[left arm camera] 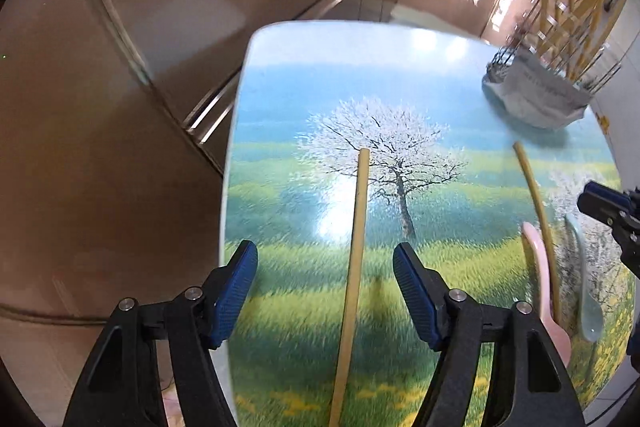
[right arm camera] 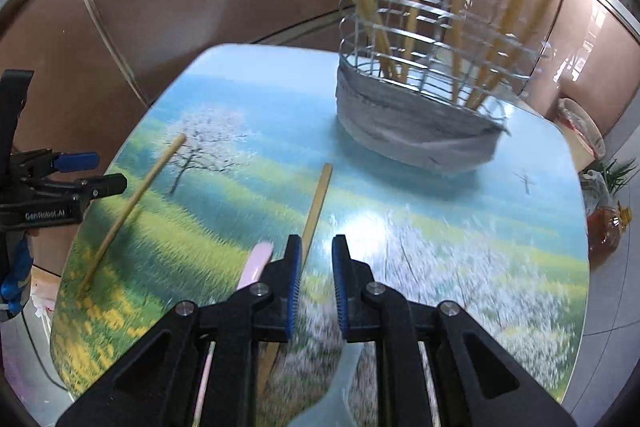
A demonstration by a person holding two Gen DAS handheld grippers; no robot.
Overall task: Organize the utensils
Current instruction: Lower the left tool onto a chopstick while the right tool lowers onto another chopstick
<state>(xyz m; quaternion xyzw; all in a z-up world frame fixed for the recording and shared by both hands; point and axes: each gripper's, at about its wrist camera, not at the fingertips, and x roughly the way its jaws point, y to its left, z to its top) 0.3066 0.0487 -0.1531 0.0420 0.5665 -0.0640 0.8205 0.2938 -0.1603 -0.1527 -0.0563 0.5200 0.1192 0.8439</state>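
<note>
Table (left arm camera: 280,155): a top printed with a blossoming tree, green meadow and blue sky; it fills the middle and right of the left wrist view.
Left gripper (left arm camera: 324,291): lower centre of the left wrist view, jaws spread wide and holding nothing; it also shows at the left edge of the right wrist view.
Near chopstick (left arm camera: 354,267): lies flat on the table and runs up the frame between the left gripper's blue pads without touching either.
Second chopstick (left arm camera: 536,203): at the right of the left wrist view, flat on the table, passing beside the pink spoon (left arm camera: 540,279).
Pale spoon (left arm camera: 586,291): just right of the pink one, bowl toward the bottom of the frame.
Right gripper (right arm camera: 316,287): lower centre of its own view, jaws drawn nearly together with only a narrow gap (nothing pinched between them); the pale spoon lies on the table below it.
Wire basket (right arm camera: 420,119): upper centre-right of the right wrist view, its lower half wrapped in grey material, with several chopsticks standing in it.
</note>
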